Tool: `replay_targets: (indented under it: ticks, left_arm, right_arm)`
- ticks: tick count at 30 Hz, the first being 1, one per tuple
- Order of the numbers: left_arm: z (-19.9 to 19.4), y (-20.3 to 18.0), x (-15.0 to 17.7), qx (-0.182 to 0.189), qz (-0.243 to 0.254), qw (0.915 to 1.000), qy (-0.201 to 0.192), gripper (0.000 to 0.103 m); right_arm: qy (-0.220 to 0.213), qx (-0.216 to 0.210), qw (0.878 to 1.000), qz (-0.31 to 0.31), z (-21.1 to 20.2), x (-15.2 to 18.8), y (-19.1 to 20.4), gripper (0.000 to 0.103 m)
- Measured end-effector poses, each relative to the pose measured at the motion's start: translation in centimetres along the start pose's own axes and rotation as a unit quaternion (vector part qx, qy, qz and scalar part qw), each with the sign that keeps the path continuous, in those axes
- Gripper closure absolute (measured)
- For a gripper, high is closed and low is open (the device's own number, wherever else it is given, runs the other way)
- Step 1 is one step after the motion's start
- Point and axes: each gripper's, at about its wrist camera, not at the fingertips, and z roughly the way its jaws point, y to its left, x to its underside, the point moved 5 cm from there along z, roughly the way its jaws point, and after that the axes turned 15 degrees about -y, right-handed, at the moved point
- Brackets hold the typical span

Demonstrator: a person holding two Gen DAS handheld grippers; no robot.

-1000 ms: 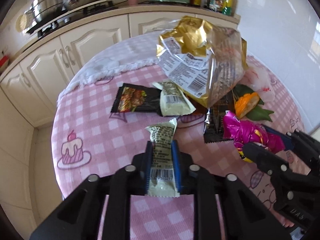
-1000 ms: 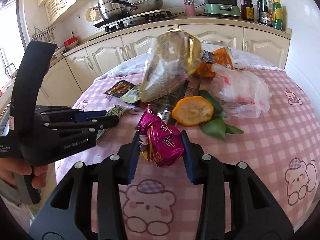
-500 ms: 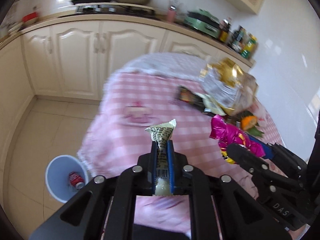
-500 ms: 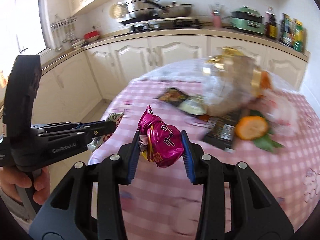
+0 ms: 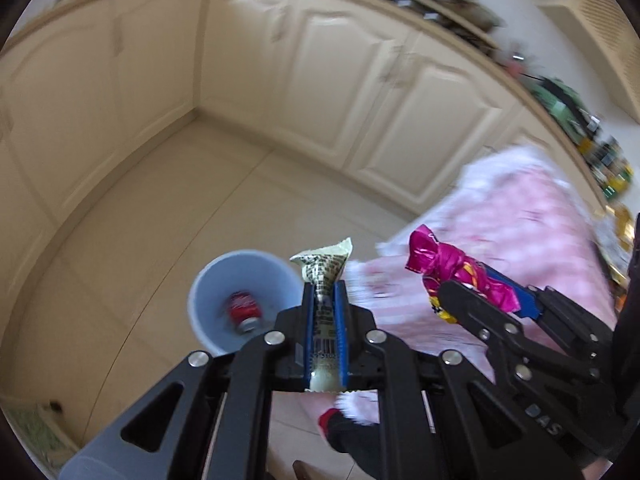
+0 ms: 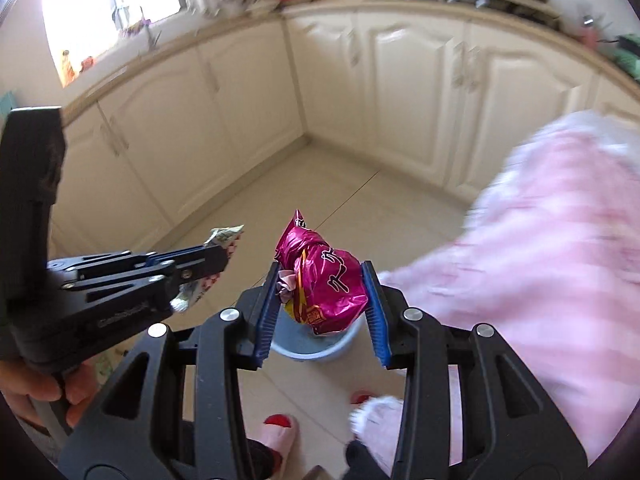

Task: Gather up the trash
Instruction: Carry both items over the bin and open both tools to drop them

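Above the blue bin (image 5: 240,300), my left gripper (image 5: 324,304) pinches the pale wrapper (image 5: 326,270), my right gripper (image 6: 320,300) the magenta wrapper (image 6: 326,286); I should centre both before releasing.

Black gripper (image 5: 325,300) frames w/ silver screws, blue pads (image 6: 267,312), pink slippers (image 6: 280,436).

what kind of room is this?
Most likely a home kitchen: cream cabinets run under a countertop cluttered with blurred cookware, the floor is tiled, and a pink checked tablecloth covers a table.
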Motion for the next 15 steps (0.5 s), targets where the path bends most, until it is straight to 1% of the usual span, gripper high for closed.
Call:
replay_targets:
  ticks: [2, 4, 5, 6, 7, 10, 15]
  left_arm:
    - [1.9, 3.0, 0.3, -0.020, -0.018, 0.9995, 0.014, 0.094]
    - [3.4, 4.8, 0.5, -0.029, -0.030, 0.9989, 0.023, 0.094]
    - [4.4, 6.0, 0.6, -0.036, -0.037, 0.9983, 0.027, 0.094]
    - [5.0, 6.8, 0.6, -0.041, -0.040, 0.9979, 0.030, 0.094]
    - [5.9, 7.4, 0.8, -0.045, -0.042, 0.9975, 0.035, 0.094]
    - [8.2, 8.7, 1.1, -0.049, -0.049, 0.9965, 0.046, 0.094]
    - [11.8, 9.7, 3.2, -0.048, -0.053, 0.9945, 0.076, 0.094]
  right_arm:
    - [0.016, -0.013, 1.000, 0.008, 3.4, 0.7, 0.8, 0.064]
    - [0.027, -0.024, 0.999, 0.019, 6.4, 1.1, 1.5, 0.063]
    - [0.028, -0.025, 0.999, 0.022, 7.9, 1.4, 1.7, 0.059]
    - [0.031, -0.021, 0.999, 0.019, 8.9, 1.6, 1.8, 0.053]
    - [0.037, -0.017, 0.999, 0.015, 10.5, 2.0, 1.9, 0.053]
    - [0.054, -0.012, 0.998, 0.019, 13.0, 3.0, 1.8, 0.051]
    - [0.082, 0.004, 0.996, 0.032, 14.8, 5.6, 0.4, 0.050]
